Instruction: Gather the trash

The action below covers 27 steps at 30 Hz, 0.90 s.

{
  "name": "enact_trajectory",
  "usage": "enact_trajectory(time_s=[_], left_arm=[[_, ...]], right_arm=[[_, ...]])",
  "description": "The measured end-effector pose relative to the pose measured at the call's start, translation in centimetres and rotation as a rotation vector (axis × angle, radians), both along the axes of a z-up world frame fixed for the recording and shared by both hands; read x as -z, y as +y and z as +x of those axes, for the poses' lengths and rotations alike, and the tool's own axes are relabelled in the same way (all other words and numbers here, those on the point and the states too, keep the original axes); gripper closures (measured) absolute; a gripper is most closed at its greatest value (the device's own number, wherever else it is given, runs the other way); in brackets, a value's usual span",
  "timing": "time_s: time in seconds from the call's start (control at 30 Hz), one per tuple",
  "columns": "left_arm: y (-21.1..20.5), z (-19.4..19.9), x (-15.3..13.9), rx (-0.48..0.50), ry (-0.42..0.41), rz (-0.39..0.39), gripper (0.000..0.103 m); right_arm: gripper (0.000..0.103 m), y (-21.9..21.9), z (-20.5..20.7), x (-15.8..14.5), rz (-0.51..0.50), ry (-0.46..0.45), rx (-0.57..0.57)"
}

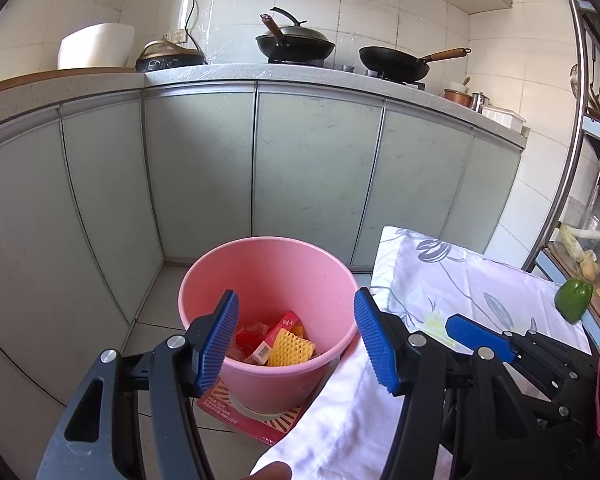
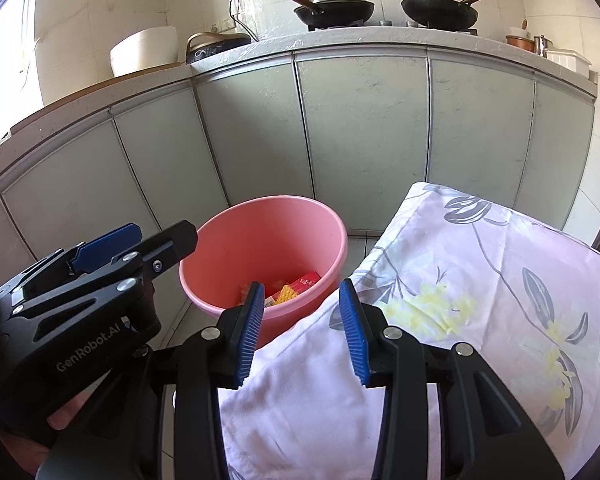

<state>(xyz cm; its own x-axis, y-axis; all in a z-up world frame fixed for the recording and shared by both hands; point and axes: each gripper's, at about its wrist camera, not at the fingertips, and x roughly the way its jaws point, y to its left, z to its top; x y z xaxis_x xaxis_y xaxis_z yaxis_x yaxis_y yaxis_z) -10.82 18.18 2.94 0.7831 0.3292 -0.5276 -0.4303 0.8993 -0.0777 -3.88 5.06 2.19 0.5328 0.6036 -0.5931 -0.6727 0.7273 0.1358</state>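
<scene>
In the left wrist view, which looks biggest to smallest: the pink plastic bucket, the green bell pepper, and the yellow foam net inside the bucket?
1. Pink plastic bucket, by far.
2 and 3. Yellow foam net and green bell pepper look about alike; fisheye edge distortion makes ranking them unsure.

Both wrist views angled down, near; shared pink bucket (image 1: 268, 276), cabinet fronts (image 2: 364, 120), floral cloth (image 2: 500, 260)

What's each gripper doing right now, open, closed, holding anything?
Left gripper: open, nothing between its pads, above the pink bucket.
Right gripper: open, holding nothing, at the edge of the floral cloth.
</scene>
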Motion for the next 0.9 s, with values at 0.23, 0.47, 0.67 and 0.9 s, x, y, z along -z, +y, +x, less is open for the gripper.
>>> enact_trajectory(time_s=[0.23, 0.47, 0.67, 0.9], left_arm=[[-0.9, -0.3, -0.3, 0.013, -0.007, 0.015, 0.044], [-1.6, -0.3, -0.4, 0.020, -0.004, 0.014, 0.044], [-2.1, -0.2, -0.4, 0.021, -0.001, 0.026, 0.044], [-2.1, -0.1, -0.4, 0.015, 0.000, 0.024, 0.046]], right_arm=[[0.063, -1.0, -0.5, -0.3, 0.013, -0.008, 0.010], [0.063, -1.9, -0.5, -0.3, 0.018, -0.008, 0.023], [0.063, -2.0, -0.6, -0.2, 0.017, -0.007, 0.022], [0.063, -2.0, -0.7, -0.2, 0.019, -0.008, 0.019]])
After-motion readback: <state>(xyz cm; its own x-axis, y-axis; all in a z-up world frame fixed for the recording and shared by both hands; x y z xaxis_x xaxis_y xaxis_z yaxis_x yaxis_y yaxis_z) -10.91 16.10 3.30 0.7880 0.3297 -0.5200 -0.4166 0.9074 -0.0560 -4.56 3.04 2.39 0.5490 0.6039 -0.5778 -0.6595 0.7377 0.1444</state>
